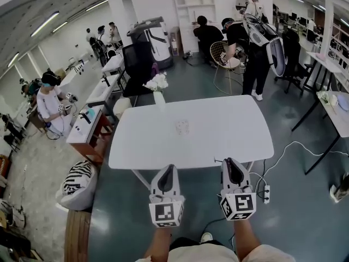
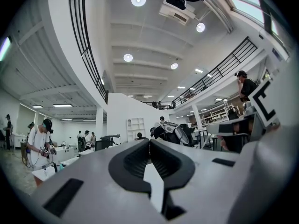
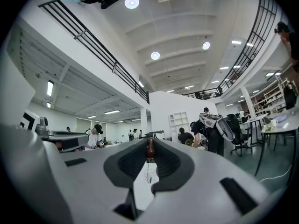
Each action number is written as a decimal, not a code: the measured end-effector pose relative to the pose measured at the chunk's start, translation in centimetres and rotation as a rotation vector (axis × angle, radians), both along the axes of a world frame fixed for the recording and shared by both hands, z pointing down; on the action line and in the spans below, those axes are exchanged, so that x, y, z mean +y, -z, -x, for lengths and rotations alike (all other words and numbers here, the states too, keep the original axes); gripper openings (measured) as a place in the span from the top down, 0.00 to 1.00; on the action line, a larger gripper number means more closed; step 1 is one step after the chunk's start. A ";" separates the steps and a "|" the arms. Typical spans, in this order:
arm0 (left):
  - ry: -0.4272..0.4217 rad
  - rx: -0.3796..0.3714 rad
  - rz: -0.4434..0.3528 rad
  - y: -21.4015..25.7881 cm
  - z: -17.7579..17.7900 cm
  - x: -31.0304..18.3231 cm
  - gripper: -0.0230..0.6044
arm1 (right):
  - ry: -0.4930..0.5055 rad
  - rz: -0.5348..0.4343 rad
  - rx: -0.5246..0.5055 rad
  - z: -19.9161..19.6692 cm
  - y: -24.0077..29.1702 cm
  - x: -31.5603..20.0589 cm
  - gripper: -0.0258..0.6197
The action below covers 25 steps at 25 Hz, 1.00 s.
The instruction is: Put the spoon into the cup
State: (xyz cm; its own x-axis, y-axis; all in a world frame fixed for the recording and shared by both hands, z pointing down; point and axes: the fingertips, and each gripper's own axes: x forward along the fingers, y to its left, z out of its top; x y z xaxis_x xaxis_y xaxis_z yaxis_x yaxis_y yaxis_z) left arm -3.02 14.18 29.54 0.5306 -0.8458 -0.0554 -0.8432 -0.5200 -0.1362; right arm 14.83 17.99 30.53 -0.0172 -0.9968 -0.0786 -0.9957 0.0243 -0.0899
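A small clear glass cup (image 1: pixel 182 127) stands near the middle of the white table (image 1: pixel 234 130). Both grippers are held level at the table's near edge, short of the cup. My right gripper (image 1: pixel 229 161) (image 3: pixel 150 146) is shut on the spoon (image 3: pixel 150 151); its brown end shows pinched between the jaw tips, and a thin part hangs down below. In the head view the spoon (image 1: pixel 218 160) sticks out a little to the left of the jaws. My left gripper (image 1: pixel 168 168) (image 2: pixel 149 142) has its jaws closed together with nothing in them. The cup shows in neither gripper view.
A white vase of white flowers (image 1: pixel 158 88) stands at the table's far edge. On the floor are a power strip (image 1: pixel 266 192) with cables on the right and a striped pouf (image 1: pixel 77 182) on the left. Several people work at benches and chairs beyond the table.
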 end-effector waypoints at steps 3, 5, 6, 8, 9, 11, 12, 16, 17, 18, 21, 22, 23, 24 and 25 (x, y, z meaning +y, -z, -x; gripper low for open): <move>0.008 0.003 -0.001 0.0 0.3 -1.3 0.95 | 0.001 0.001 -0.005 0.0 -0.2 -1.5 0.92; 0.011 0.009 0.001 -0.4 0.7 -2.4 0.95 | 0.003 0.001 -0.005 0.3 -0.3 -2.6 0.92; 0.012 0.013 0.003 -0.7 1.0 -3.1 0.95 | 0.004 -0.001 -0.003 0.5 -0.4 -3.2 0.92; 0.009 0.023 0.005 -1.1 1.3 -4.8 0.95 | 0.005 -0.002 0.003 1.0 -0.6 -4.7 0.92; 0.004 0.025 0.003 -1.2 1.5 -5.7 0.95 | 0.004 -0.001 0.005 1.3 -0.6 -5.5 0.92; -0.012 0.020 -0.010 -0.8 1.8 -7.7 0.95 | -0.003 -0.004 0.009 1.8 -0.3 -7.3 0.92; -0.018 0.017 -0.018 -0.5 2.0 -8.7 0.95 | -0.008 -0.007 0.011 2.0 -0.1 -8.4 0.92; -0.025 0.028 -0.043 0.1 3.5 -13.4 0.95 | -0.012 -0.024 0.028 3.7 0.4 -13.1 0.92; -0.029 0.032 -0.046 0.2 4.0 -14.6 0.95 | -0.010 -0.027 0.038 4.2 0.6 -14.2 0.92; -0.034 0.038 -0.047 0.3 4.4 -15.7 0.95 | -0.008 -0.028 0.047 4.8 0.8 -15.3 0.92; -0.050 0.051 -0.044 0.8 5.6 -18.8 0.95 | -0.009 -0.028 0.058 6.4 1.6 -18.3 0.92; -0.055 0.052 -0.044 1.0 6.0 -19.9 0.95 | -0.011 -0.027 0.059 6.8 1.8 -19.4 0.92; -0.061 0.052 -0.044 1.1 6.3 -21.0 0.95 | -0.013 -0.026 0.062 7.3 2.0 -20.5 0.92; -0.066 0.053 -0.044 1.2 6.7 -22.1 0.95 | -0.015 -0.023 0.065 7.7 2.1 -21.6 0.92; -0.073 0.057 -0.045 1.2 7.0 -23.3 0.95 | -0.017 -0.020 0.070 8.2 2.1 -22.7 0.92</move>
